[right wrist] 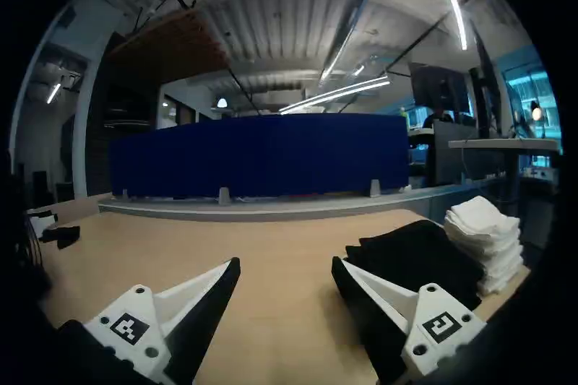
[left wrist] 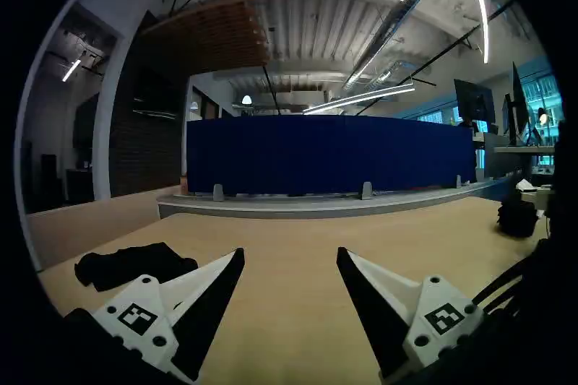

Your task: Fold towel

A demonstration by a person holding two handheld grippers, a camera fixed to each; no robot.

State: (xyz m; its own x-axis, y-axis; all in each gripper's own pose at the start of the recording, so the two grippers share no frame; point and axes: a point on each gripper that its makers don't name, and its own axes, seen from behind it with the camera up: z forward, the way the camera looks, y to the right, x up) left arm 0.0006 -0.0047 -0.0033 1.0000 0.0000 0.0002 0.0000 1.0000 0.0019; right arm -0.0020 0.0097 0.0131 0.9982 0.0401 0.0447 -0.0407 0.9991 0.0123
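Observation:
In the left gripper view my left gripper (left wrist: 290, 255) stands open just above the wooden table (left wrist: 303, 240), with nothing between its fingers. A crumpled black towel (left wrist: 134, 264) lies to its left on the table. In the right gripper view my right gripper (right wrist: 285, 264) is open too, holding nothing. Just right of its right finger lies a stack of folded black towels (right wrist: 419, 251). Beside that stands a pile of folded white towels (right wrist: 488, 240) near the table's right edge.
A blue partition (left wrist: 325, 154) on a grey base runs along the back of the table. A dark lump (left wrist: 517, 216) sits at the right in the left gripper view. A small black object (right wrist: 61, 235) lies far left in the right gripper view. Monitors (left wrist: 477, 103) stand at the right.

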